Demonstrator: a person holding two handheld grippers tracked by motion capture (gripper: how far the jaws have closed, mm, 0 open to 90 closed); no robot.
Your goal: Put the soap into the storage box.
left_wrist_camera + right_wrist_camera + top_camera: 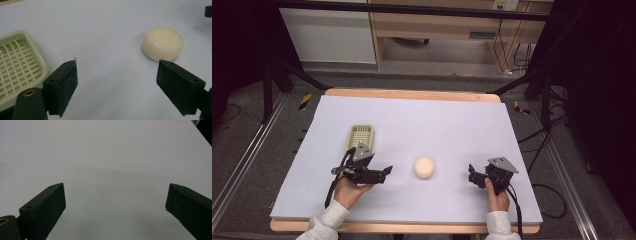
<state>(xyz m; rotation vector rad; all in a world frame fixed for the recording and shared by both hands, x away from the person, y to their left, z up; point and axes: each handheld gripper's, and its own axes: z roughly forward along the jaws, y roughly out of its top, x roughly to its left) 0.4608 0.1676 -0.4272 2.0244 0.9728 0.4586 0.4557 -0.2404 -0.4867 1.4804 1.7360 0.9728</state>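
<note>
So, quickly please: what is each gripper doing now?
Left gripper: open, holding nothing.
Right gripper: open, holding nothing.

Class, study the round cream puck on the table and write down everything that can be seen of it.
The puck is a low, pale cream disc with a flat top, straight side wall and a matte, foam-like or soapy surface. It lies flat on the white table cover, about midway between the two tongs, touching neither. The slatted green soap tray sits apart, to its left and farther from the person.
</note>
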